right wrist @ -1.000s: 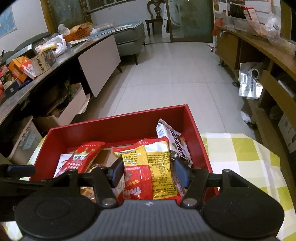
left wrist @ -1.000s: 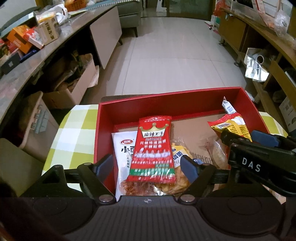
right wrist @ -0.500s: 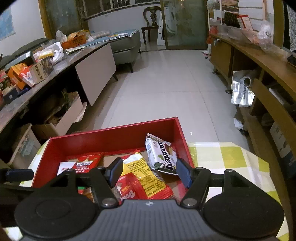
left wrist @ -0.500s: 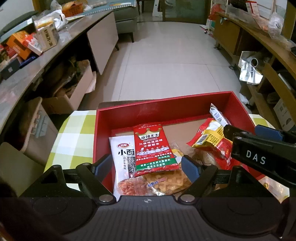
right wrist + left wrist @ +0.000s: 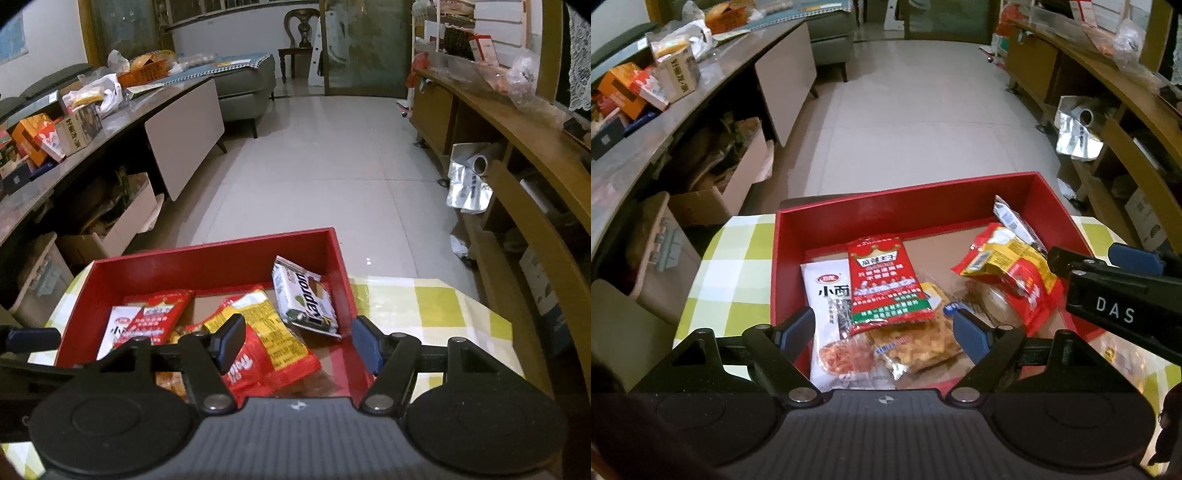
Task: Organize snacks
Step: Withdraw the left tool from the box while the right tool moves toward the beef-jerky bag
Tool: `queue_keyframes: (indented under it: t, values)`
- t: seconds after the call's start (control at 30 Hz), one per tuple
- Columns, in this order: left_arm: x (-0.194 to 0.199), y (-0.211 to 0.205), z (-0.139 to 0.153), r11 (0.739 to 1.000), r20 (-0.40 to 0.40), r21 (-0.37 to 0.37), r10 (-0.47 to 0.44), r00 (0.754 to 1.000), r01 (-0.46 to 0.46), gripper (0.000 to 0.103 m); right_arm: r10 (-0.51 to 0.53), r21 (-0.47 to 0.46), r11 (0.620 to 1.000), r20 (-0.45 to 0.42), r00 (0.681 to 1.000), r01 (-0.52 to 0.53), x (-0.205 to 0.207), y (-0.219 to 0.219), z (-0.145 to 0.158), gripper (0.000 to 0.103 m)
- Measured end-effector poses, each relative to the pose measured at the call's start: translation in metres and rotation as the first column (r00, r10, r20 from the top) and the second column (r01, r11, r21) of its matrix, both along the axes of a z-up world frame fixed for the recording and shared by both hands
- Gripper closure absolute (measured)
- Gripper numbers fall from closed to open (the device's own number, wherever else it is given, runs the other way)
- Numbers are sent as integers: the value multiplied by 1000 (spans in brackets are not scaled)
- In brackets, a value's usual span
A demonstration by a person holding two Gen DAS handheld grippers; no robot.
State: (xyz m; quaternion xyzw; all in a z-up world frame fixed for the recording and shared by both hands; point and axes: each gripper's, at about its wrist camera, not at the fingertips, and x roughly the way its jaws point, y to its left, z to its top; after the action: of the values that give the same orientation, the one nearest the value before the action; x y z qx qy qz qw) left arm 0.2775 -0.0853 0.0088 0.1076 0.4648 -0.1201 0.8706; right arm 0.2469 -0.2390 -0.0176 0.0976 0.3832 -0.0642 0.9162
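Checked tablecloth (image 5: 424, 306) under red box (image 5: 207, 264); both grippers spread, empty; right gripper (image 5: 297, 343) just widened over yellow-red packet (image 5: 273, 339).

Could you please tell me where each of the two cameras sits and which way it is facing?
Left wrist: on the left gripper, angled down into the red box from its left; its own open fingers and the right gripper show.
Right wrist: on the right gripper, angled down at the box's right half; its open fingers show.
Shared: box, red-and-yellow packet, tiled floor.
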Motion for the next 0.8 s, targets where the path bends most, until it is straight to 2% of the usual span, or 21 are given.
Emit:
queue_keyframes:
  t: [0.37,0.8]
  values:
    - [-32,-8,12,999,22,6,-54,998,54,17,27,-47,998,-41,999,-29,-27,5,4,33]
    - [-59,-11,10,996,21,30,-85,996,85,17,5,-41,999,-74,997,-8,-66,-5,6,33]
